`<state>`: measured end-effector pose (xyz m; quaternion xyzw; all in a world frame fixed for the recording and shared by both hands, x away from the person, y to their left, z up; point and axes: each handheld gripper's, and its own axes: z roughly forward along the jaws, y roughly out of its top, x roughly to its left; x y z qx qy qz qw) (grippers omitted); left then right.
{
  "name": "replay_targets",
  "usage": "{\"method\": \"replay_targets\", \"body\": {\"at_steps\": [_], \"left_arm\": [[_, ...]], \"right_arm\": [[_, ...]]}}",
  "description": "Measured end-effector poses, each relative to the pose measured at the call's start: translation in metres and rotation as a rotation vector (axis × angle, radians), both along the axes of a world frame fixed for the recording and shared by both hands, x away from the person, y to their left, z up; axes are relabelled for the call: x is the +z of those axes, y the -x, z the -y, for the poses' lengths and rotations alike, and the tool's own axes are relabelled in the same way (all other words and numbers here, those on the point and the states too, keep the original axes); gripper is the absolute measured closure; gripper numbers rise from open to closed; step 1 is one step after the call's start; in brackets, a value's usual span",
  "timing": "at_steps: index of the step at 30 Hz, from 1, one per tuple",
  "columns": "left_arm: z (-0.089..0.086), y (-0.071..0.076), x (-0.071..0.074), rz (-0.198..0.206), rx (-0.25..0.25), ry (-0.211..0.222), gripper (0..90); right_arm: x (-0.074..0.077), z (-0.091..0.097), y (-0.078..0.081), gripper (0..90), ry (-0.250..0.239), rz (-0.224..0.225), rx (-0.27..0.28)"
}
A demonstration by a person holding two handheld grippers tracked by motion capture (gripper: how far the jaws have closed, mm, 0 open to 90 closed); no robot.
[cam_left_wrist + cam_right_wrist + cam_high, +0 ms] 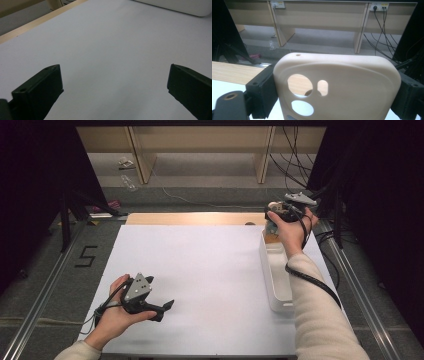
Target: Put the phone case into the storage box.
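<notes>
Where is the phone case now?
The phone case sits between the right gripper's jaws, at the table's far right, above the white tray's far end.

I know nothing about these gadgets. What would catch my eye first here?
Probably the cream phone case, clamped between the black jaws of the right gripper above the far end of a long white tray. Next, the left gripper, open with nothing in it, sits low over the big white sheet covering the table.

A white-covered table (200, 270) with a wooden far edge carries a long white tray (274, 280) near its right side.
</notes>
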<state>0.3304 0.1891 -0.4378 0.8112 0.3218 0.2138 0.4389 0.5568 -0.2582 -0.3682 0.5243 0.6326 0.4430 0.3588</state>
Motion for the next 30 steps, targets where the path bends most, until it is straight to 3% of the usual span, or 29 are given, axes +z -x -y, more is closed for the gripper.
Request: {"method": "replay_targets", "body": {"at_steps": [30], "left_arm": [[0.0, 0.0, 0.0, -0.002, -0.002, -0.001, 0.0]], "right_arm": [[-0.013, -0.001, -0.003, 12.3, 0.018, -0.039, 0.001]]}}
